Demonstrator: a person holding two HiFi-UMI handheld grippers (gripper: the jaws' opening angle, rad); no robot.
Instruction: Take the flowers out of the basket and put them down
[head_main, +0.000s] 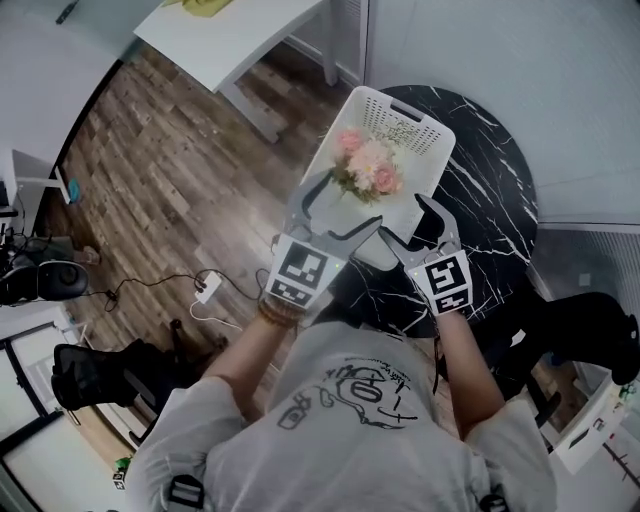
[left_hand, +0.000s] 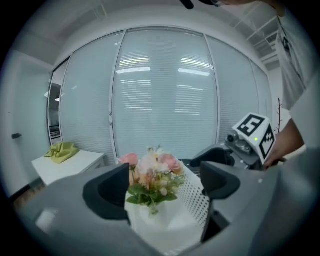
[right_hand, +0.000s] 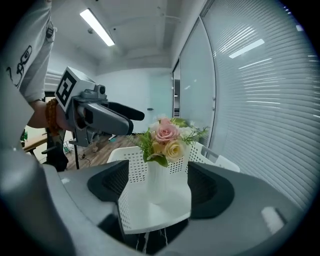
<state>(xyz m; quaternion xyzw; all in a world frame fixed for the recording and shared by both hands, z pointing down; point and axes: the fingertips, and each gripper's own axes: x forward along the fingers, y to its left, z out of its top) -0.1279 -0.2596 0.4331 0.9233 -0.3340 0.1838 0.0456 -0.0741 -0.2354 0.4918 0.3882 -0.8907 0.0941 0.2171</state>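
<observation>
A bunch of pink and cream flowers (head_main: 367, 168) in a white vase stands inside a white perforated basket (head_main: 425, 120) on the black marble table (head_main: 490, 190). My left gripper (head_main: 335, 205) is open at the basket's near left edge, with nothing between its fingers. My right gripper (head_main: 412, 225) is open at the near right edge, also empty. In the left gripper view the flowers (left_hand: 152, 175) rise beyond the open jaws, with the right gripper (left_hand: 240, 145) beside them. In the right gripper view the flowers (right_hand: 167, 137) and vase (right_hand: 162, 182) stand ahead in the basket (right_hand: 132, 170).
A white desk (head_main: 230, 40) stands beyond the table on the wooden floor, with a yellow-green cloth (left_hand: 62, 150) on it. A power strip and cables (head_main: 207, 288) lie on the floor at the left. A glass wall with blinds (left_hand: 165, 90) runs behind the table.
</observation>
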